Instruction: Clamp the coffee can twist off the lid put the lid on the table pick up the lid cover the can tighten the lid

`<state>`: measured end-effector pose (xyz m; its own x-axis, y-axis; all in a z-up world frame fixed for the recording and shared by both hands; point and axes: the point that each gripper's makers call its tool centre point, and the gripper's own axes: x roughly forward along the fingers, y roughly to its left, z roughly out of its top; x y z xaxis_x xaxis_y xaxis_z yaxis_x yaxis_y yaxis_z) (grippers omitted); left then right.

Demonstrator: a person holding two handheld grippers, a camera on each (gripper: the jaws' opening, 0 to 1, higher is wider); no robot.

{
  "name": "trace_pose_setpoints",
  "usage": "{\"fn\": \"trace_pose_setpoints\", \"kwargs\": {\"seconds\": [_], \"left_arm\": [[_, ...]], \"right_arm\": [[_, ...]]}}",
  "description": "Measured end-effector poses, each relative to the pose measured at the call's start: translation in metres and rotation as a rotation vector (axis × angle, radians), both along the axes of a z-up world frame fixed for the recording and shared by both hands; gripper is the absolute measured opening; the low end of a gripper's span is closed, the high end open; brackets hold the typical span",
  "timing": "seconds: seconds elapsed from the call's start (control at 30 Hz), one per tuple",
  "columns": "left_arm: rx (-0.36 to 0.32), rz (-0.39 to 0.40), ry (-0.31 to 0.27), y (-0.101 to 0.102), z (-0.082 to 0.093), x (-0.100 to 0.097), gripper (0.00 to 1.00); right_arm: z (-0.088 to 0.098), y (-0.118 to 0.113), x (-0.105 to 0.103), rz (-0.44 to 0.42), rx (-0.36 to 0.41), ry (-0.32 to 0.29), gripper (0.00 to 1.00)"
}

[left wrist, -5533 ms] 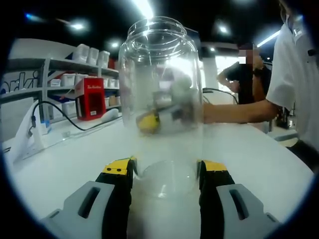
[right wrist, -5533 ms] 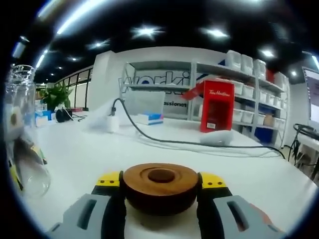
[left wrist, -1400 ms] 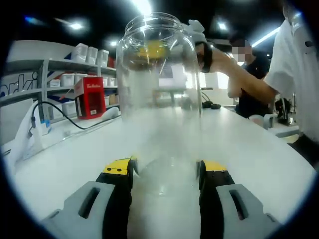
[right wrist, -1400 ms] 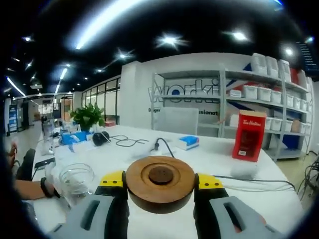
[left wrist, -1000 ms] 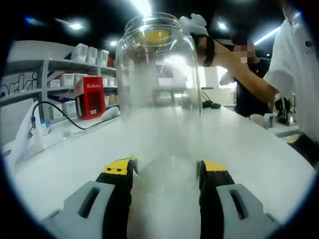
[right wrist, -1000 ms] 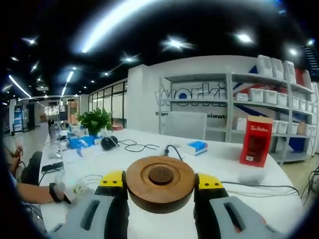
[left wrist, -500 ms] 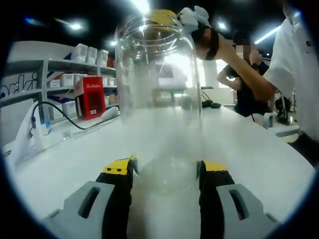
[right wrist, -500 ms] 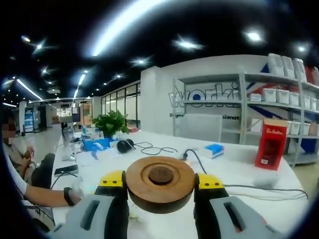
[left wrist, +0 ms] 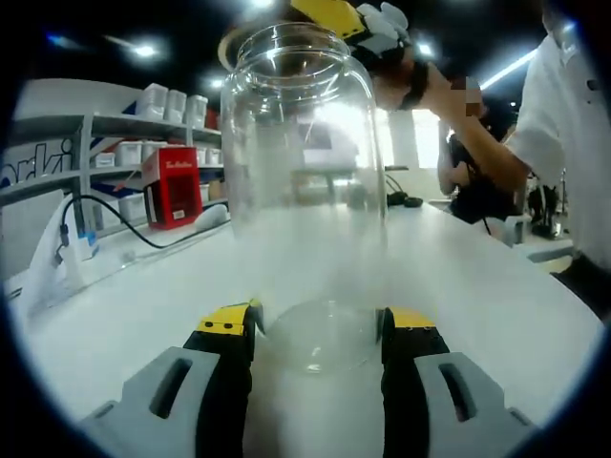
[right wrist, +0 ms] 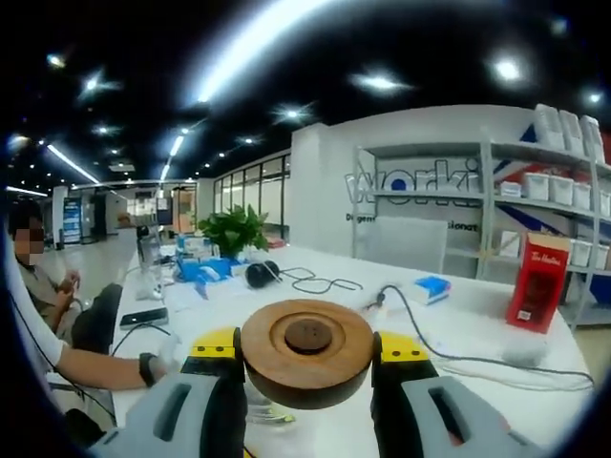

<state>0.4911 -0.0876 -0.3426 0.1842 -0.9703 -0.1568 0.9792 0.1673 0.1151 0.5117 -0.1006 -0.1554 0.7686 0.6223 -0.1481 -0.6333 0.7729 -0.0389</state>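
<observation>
The clear glass coffee can (left wrist: pixel 307 191) stands upright on the white surface (left wrist: pixel 496 286), and the left claw (left wrist: pixel 317 329) has its yellow-tipped jaws pressed against the base on both sides, so it is clamped there and the mouth is open at the top. The right claw (right wrist: pixel 307 351) is closed on the round wooden lid (right wrist: pixel 307 349), holding it by its edge with the flat top and its small centre knob facing the camera; in the left gripper view the same claw's yellow tip (left wrist: pixel 329 14) sits right above the can's rim, with a person's gloved hand (left wrist: pixel 387 29) behind it. Judging by that, the step in hand is covering the can, with tightening to follow. To do it well, the lid wants to come down level and centred over the mouth (the right gripper view looks out across the room, so the rim itself cannot be checked from there), then settle squarely before any twist is applied. A tilted start would likely catch one side and jam. The left clamp is low on a tall jar, so I'd expect it to rock if the right hand pushes sideways; pressing straight down and turning gently should keep it steady. A red box (left wrist: pixel 172 186) and a black cable (left wrist: pixel 124 229) lie well away.
</observation>
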Motion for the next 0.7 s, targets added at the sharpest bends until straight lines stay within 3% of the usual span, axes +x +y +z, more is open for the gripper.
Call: {"fn": "trace_pose_setpoints", "kwargs": {"seconds": [0.7], "left_arm": [[0.001, -0.001, 0.0, 0.0, 0.0, -0.001, 0.44]], "right_arm": [[-0.018, 0.022, -0.014, 0.063, -0.046, 0.036, 0.47]]}}
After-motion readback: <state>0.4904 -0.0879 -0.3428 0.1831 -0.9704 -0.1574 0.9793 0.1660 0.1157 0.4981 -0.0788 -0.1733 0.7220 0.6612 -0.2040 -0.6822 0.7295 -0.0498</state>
